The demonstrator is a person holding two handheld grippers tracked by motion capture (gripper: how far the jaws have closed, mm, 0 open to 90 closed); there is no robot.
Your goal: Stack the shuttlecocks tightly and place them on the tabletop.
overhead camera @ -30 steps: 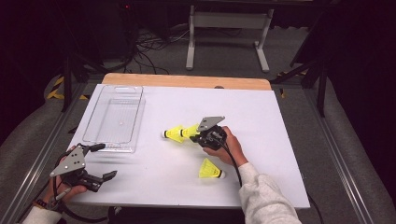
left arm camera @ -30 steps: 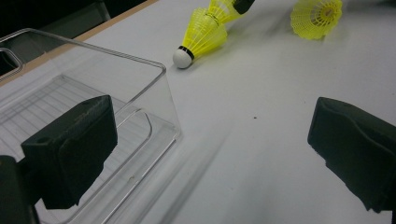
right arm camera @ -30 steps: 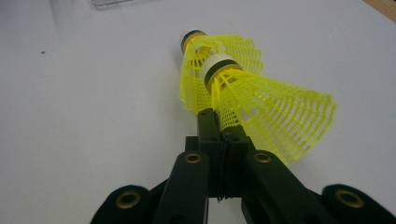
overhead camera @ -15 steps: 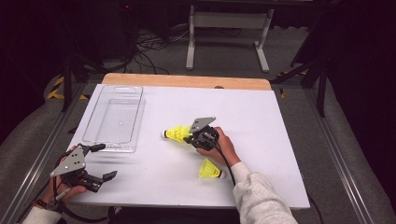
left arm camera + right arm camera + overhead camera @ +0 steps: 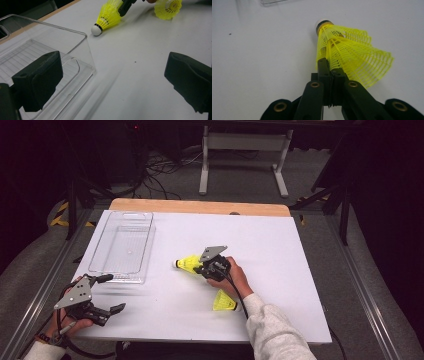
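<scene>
Right gripper (image 5: pixel 202 265) near the table's middle, jaws pinched tight on the mesh skirt of a yellow shuttlecock (image 5: pixel 187 264). In the right gripper view, jaw tips (image 5: pixel 329 65) closed together on the near edge of the netted skirt (image 5: pixel 352 60), one wall of mesh caught between them; white cork tip (image 5: pixel 321 23) pointing away from the jaws, down on the white table (image 5: pixel 280 250) or just above it, hard to tell which. Held shuttlecock lying nearly flat, cork leading away from the hand (image 5: pixel 232 277).

Second yellow shuttlecock (image 5: pixel 223 302) behind the right gripper, close to the wrist and sleeve, on its side on the table, apart from the jaws and untouched.

Left gripper (image 5: pixel 102 295) low at the near left corner of the table, jaws spread wide and holding nothing. In the left gripper view, the two black pads (image 5: pixel 37 80) far apart, bare table between them. Clear plastic tray (image 5: pixel 50 42) just ahead of the left pad, its near corner almost at that pad; tray empty. Far ahead, beyond the open jaws, the held shuttlecock (image 5: pixel 106 17) with the right gripper's jaw on its skirt, and the loose one (image 5: pixel 167 8) to the right of it.
</scene>
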